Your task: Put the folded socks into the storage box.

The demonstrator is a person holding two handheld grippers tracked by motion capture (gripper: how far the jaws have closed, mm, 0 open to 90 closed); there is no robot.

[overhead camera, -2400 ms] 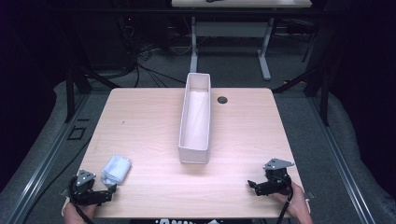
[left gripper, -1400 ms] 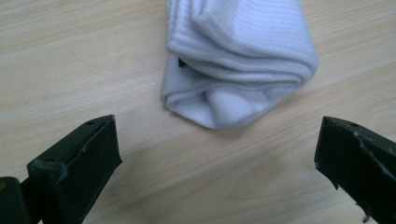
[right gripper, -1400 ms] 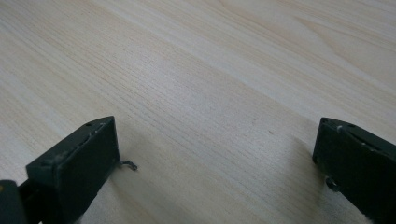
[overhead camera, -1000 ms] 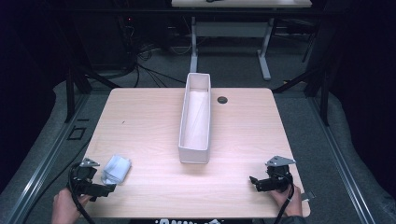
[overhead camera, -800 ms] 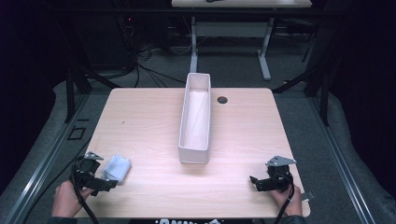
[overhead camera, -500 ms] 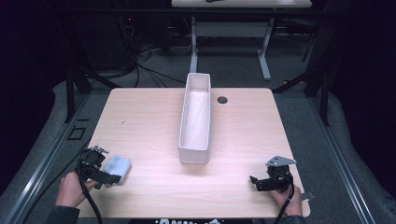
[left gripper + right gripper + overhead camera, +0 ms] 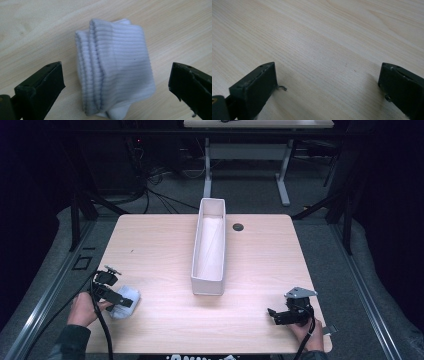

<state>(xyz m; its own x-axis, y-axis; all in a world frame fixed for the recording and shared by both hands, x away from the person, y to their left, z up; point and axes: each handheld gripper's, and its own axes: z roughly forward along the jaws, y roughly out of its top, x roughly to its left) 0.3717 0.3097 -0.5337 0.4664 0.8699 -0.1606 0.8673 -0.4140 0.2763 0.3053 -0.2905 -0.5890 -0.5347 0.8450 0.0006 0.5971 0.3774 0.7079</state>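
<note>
A folded white ribbed sock [image 7: 125, 301] [image 7: 115, 67] lies on the wooden table [image 7: 150, 250] near its front left corner. My left gripper [image 7: 120, 301] [image 7: 116, 92] is open and hangs over the sock, one jaw on each side of it and neither touching it. My right gripper [image 7: 274, 315] [image 7: 327, 92] rests low at the front right of the table, open, with bare wood between its jaws. A long white rectangular bin [image 7: 210, 245] stands empty in the middle of the table, running from front to back.
A small dark round grommet [image 7: 238, 227] sits in the tabletop just right of the bin's far end. Beyond the table are a dark floor, cables and another desk's legs [image 7: 285, 175].
My left gripper has moved up from the table's front left edge and to the right, until its jaws straddle the sock. The right gripper has barely moved. The sock and bin stay put.
</note>
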